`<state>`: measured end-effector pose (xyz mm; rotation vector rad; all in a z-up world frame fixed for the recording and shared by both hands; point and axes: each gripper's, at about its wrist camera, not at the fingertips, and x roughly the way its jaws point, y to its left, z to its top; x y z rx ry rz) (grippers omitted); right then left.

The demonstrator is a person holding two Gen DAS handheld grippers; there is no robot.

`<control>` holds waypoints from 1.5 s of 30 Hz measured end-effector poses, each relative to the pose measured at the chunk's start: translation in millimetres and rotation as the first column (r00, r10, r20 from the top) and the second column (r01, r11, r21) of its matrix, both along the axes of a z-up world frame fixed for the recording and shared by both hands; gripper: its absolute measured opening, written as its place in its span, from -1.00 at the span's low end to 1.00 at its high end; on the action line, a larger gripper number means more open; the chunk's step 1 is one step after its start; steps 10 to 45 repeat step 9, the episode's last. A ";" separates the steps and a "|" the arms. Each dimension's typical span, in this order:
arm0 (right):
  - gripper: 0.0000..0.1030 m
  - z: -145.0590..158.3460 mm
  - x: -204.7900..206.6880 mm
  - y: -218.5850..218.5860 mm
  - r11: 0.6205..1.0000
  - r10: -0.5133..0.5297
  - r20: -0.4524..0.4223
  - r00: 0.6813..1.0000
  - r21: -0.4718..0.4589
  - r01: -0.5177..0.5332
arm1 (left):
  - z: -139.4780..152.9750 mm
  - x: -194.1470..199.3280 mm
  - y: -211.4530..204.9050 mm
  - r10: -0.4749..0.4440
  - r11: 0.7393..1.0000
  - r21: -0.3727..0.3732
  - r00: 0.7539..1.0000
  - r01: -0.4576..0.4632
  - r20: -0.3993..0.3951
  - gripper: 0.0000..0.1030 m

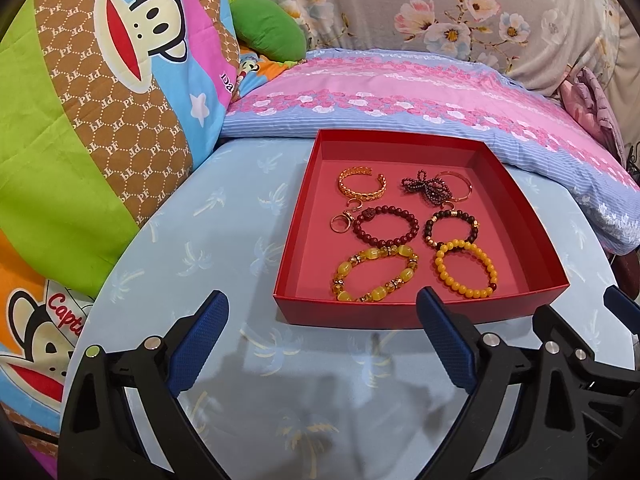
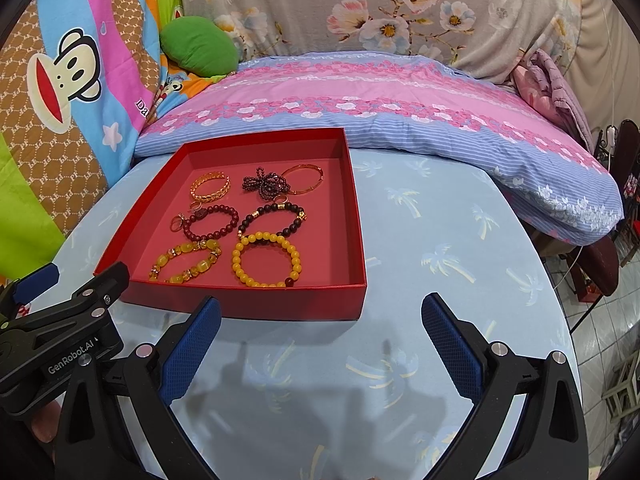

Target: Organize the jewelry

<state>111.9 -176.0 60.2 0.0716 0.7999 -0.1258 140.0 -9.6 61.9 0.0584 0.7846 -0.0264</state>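
Note:
A shallow red box (image 1: 400,314) (image 2: 248,300) sits on a round table with a light blue cloth (image 1: 224,216) (image 2: 432,240). Inside lie several bracelets: a gold chain cuff (image 1: 362,184) (image 2: 210,186), a dark beaded strand (image 1: 426,186) (image 2: 266,182), a thin gold bangle (image 1: 462,184) (image 2: 306,178), a dark red bead bracelet (image 1: 386,226) (image 2: 212,222), a black bead bracelet (image 1: 452,226) (image 2: 274,218), two yellow bead bracelets (image 1: 374,274) (image 1: 466,268) (image 2: 186,262) (image 2: 266,260), and small gold rings (image 1: 342,222). My left gripper (image 1: 322,312) is open and empty before the box. My right gripper (image 2: 320,314) is open and empty, right of the box's front corner.
A pink and blue floral pillow (image 1: 400,96) (image 2: 380,104) lies behind the box. A monkey-print quilt (image 1: 100,120) (image 2: 60,100) is piled on the left with a green cushion (image 1: 268,30) (image 2: 198,46). Floral fabric (image 2: 400,12) hangs behind. Floor tiles and chairs (image 2: 616,220) show beyond the table's right edge.

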 end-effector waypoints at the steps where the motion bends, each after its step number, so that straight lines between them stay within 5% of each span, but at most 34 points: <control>1: 0.88 0.0 0.1 0.1 1.000 0.000 0.000 1.000 0.000 0.000 | 0.3 0.3 -0.3 -0.001 1.000 0.003 1.000 0.001 0.001 0.75; 45: 0.88 0.2 -0.4 -0.8 1.000 -0.002 -0.004 1.000 -0.001 0.002 | -1.8 0.5 1.3 0.004 1.000 -0.004 1.000 -0.004 -0.007 0.75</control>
